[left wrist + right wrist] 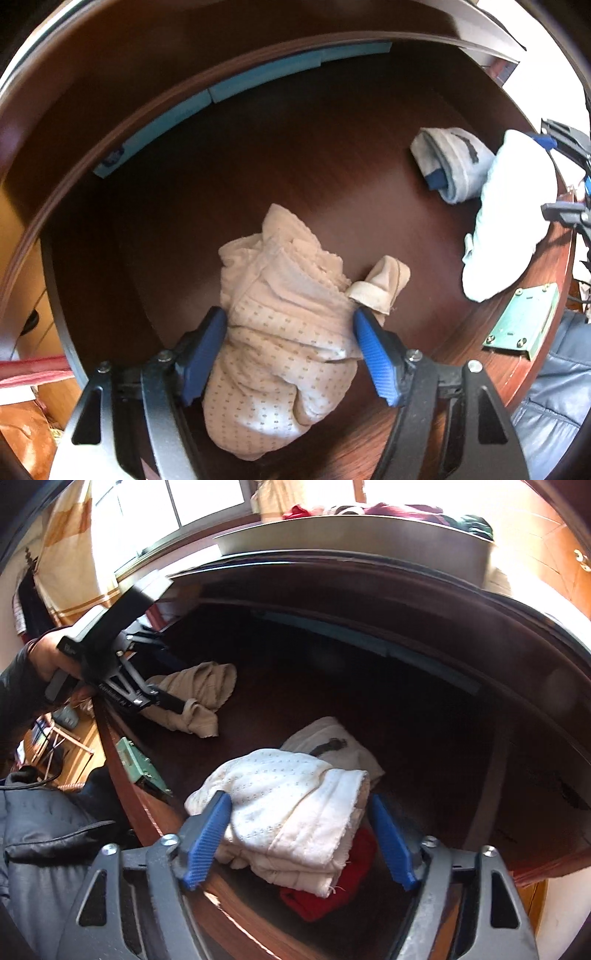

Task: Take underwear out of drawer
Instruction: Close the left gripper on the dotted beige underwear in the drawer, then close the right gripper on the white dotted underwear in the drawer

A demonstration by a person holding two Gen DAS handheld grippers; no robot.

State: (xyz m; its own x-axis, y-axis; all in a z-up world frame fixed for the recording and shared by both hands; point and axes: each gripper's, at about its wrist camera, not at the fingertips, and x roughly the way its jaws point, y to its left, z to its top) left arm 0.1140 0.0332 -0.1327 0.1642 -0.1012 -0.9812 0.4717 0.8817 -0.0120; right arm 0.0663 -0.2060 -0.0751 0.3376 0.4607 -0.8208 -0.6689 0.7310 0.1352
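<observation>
The open dark wooden drawer (295, 155) holds a beige dotted underwear piece (280, 332), crumpled near the front. My left gripper (288, 317) points down over it, blue pads on either side and not squeezing it. The right wrist view shows that left gripper (173, 701) at the beige cloth (199, 686). A white dotted underwear piece (291, 812) lies folded at the drawer's front edge between the pads of my right gripper (299, 799). A gap shows at the right pad. The left wrist view shows the white piece (509, 214) with the right gripper (546, 177) around it.
A folded grey-white garment (454, 162) lies behind the white piece, a red cloth (332, 886) under it. A small beige sock (384, 284) sits beside the beige piece. A blue strip (166, 114) lines the drawer's back. A green metal plate (524, 321) is on the front rim.
</observation>
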